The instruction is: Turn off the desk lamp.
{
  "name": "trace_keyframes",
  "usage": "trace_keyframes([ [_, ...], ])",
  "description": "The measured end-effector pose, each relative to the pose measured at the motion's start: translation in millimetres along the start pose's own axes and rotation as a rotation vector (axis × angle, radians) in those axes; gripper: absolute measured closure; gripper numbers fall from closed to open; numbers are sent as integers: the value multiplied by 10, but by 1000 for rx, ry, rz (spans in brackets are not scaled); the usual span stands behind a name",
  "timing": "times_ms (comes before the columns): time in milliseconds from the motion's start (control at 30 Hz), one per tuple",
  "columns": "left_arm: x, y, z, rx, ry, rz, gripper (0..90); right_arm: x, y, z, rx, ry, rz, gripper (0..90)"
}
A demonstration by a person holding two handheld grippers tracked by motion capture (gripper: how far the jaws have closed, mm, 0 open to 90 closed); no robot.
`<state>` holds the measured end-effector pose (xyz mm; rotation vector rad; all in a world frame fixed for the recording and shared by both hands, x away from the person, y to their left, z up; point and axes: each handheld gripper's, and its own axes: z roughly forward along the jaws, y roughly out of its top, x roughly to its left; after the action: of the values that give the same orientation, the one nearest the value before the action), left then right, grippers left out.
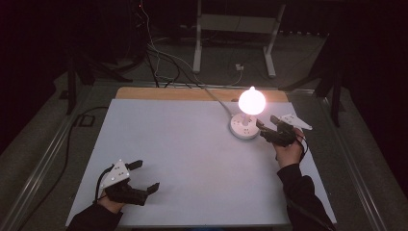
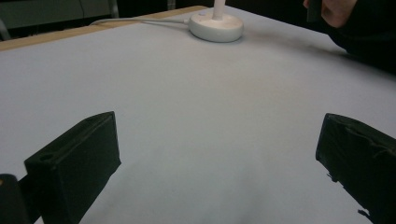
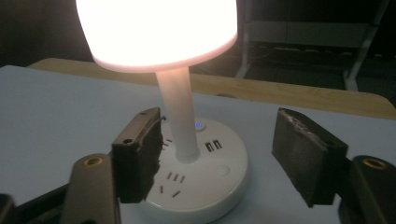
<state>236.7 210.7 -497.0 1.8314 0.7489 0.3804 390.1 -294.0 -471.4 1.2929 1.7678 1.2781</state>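
A small white table lamp stands lit at the back right of the table; its glowing shade [image 1: 251, 101] sits on a thin stem above a round white base [image 1: 244, 127]. In the right gripper view the shade [image 3: 156, 28], stem [image 3: 180, 116] and base [image 3: 201, 186] with plug slots, USB ports and a blue light [image 3: 199, 125] are close up. My right gripper [image 1: 267, 123] [image 3: 224, 149] is open, its jaws astride the base's near side, holding nothing. My left gripper [image 1: 146, 174] [image 2: 215, 154] is open above the bare mat at the front left, far from the lamp base [image 2: 216, 27].
A pale mat [image 1: 192, 154] covers the table, with a wooden strip [image 1: 183, 94] at the far edge. The lamp's white cord [image 1: 216, 99] runs back off the table. A metal stand [image 1: 235, 29] and cables lie on the dark floor behind.
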Motion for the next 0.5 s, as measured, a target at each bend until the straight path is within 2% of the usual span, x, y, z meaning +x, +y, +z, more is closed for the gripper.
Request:
trace_keyframes([
  [133, 0, -3, 0, 2, 1, -1, 4, -15, -12, 38, 29, -16, 14, 502],
  [367, 1, -1, -2, 1, 1, -1, 4, -24, -17, 119, 72, -40, 19, 644],
  [500, 0, -4, 0, 4, 3, -1, 4, -38, -18, 160, 94, -46, 39, 790],
])
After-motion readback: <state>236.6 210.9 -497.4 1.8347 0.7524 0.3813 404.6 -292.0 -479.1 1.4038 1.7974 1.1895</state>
